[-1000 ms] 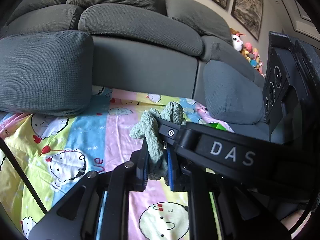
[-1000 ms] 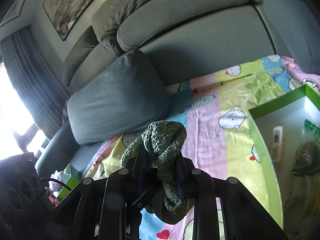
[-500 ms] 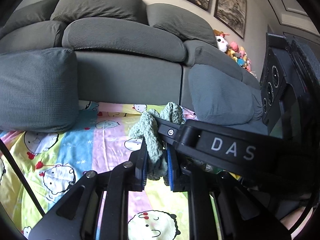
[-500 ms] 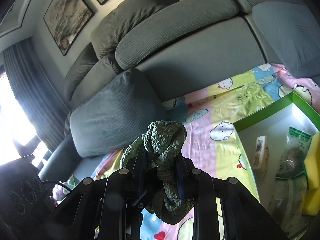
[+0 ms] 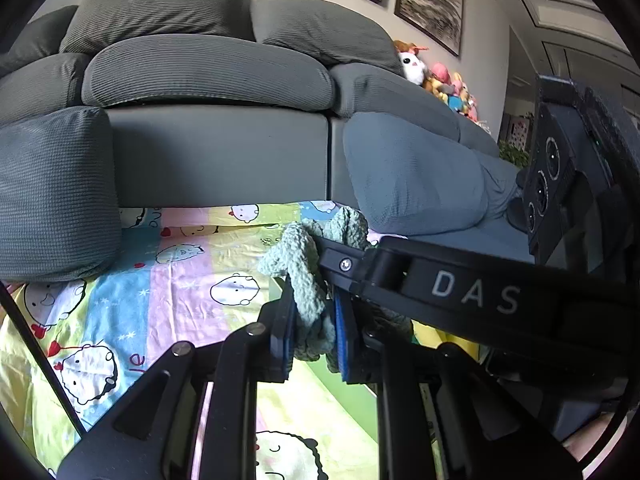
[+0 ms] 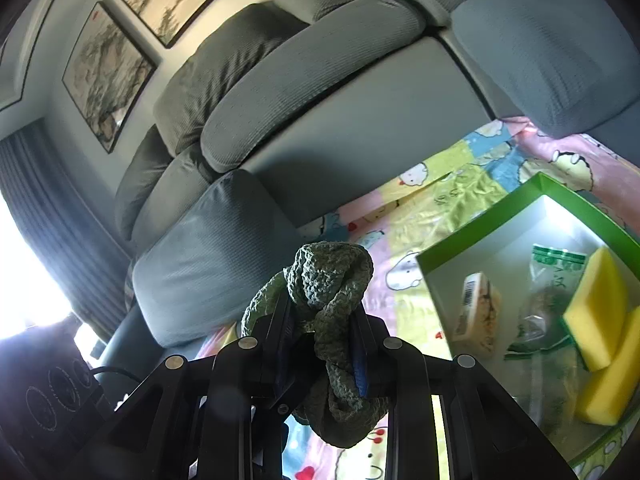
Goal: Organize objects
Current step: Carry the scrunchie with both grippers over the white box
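Observation:
Both grippers are shut on one knotted green knit cloth. In the left wrist view my left gripper (image 5: 314,320) pinches the cloth (image 5: 308,280), and the right gripper's black body crosses just behind it. In the right wrist view my right gripper (image 6: 322,344) pinches the cloth (image 6: 328,280) in the air above the cartoon-print blanket (image 6: 436,196). A green box (image 6: 452,244) lies to the right, holding two yellow sponges (image 6: 596,312), a clear snack bag (image 6: 548,304) and a small barcoded packet (image 6: 476,312).
A grey sofa with large cushions (image 5: 208,72) rises behind the blanket (image 5: 132,300). Loose grey pillows lie at the left (image 5: 52,192) and right (image 5: 412,176). Plush toys (image 5: 436,76) sit on the sofa's far end. The green box's edge (image 5: 360,400) shows below the left gripper.
Both grippers, still holding the cloth, have moved right towards the green box. The box now shows far more of its inside, with the sponges in sight.

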Demonstrator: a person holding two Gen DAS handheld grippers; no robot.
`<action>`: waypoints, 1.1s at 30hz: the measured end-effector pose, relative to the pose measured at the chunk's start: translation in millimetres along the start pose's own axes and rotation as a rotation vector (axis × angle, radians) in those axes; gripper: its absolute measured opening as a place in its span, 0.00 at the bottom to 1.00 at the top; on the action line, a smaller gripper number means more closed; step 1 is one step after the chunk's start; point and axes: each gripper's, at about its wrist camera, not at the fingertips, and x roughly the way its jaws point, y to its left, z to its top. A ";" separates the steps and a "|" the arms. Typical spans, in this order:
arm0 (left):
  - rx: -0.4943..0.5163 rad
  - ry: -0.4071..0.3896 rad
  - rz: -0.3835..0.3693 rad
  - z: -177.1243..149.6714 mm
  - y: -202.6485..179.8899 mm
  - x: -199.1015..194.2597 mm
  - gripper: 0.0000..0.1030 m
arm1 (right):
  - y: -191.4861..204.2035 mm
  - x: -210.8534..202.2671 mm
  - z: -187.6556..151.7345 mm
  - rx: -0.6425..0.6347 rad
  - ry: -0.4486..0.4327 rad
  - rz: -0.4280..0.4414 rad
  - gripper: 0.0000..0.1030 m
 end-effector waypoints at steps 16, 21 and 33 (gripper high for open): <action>0.064 0.049 -0.029 -1.0 -25.1 22.9 0.14 | -34.0 -13.1 6.5 0.087 -0.019 -0.048 0.28; 0.068 0.061 -0.033 -1.1 -29.6 26.5 0.14 | -40.4 -14.3 7.3 0.102 -0.019 -0.055 0.28; 0.075 0.081 -0.063 -2.3 -40.8 34.2 0.14 | -53.6 -22.3 7.5 0.133 -0.032 -0.079 0.28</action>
